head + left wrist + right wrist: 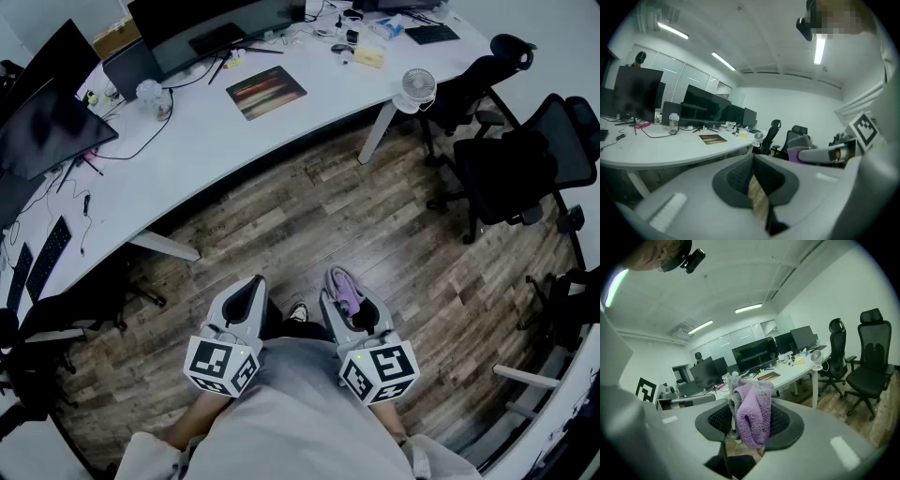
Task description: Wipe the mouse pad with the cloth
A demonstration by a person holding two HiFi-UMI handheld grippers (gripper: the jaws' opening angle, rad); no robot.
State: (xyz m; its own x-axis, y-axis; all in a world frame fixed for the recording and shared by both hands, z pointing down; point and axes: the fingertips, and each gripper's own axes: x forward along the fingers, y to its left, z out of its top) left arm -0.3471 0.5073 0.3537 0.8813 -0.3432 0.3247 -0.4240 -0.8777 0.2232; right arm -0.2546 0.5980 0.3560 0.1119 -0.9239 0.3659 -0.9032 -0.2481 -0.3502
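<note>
A dark mouse pad with red streaks lies on the white desk, far ahead of both grippers; it also shows small as the mouse pad and the mouse pad. My right gripper is shut on a purple and grey cloth, which bunches out between its jaws as the cloth. My left gripper is shut with nothing in it. Both are held close to the person's body over the wooden floor.
Black office chairs stand at the right. A small white fan sits at the desk's edge. Monitors, a keyboard, cables and a clear bottle crowd the desk. Wooden floor lies between me and the desk.
</note>
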